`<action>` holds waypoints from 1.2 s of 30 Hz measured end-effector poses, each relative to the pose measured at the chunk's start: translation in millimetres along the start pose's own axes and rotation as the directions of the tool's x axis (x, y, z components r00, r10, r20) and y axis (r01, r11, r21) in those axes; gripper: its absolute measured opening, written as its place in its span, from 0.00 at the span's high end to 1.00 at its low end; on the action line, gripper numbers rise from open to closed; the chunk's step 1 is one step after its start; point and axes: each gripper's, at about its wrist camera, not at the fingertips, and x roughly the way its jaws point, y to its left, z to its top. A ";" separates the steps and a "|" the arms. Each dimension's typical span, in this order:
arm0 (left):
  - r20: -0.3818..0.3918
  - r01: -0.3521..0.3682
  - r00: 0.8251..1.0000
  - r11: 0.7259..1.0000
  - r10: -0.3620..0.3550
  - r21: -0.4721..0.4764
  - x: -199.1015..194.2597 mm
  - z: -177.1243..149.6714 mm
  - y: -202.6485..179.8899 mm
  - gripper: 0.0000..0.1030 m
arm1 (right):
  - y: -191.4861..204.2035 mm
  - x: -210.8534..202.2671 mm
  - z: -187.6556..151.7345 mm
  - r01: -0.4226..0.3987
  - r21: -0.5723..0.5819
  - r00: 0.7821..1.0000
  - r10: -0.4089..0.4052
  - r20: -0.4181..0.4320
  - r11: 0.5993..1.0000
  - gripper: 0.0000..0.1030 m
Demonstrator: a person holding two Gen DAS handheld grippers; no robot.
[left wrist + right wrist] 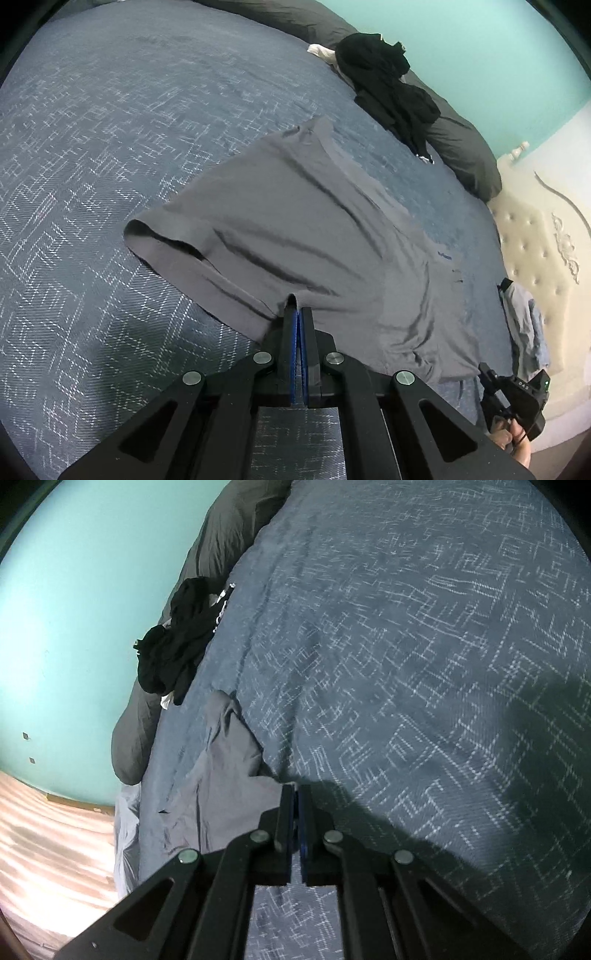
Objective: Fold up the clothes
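Here grey shirt [306, 229] pinched in left gripper [297, 308]

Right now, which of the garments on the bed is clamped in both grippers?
The grey T-shirt, spread flat on the blue bedspread. The black clothes lie heaped, untouched, by the dark pillow.

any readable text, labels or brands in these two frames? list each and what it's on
"DAS": white letters on the black housing of the right gripper, seen at the lower right of the left wrist view; small, so the reading is uncertain.
Grey T-shirt: no print or tag showing.
Black clothes pile: nothing legible.
Right wrist view: no text.
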 end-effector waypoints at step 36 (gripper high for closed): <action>0.126 -0.199 0.978 0.928 0.167 0.315 64.8 130.6 -53.4 0.77 | 101.6 50.2 28.9 0.040 -0.419 0.994 -0.077 -0.073 0.907 0.62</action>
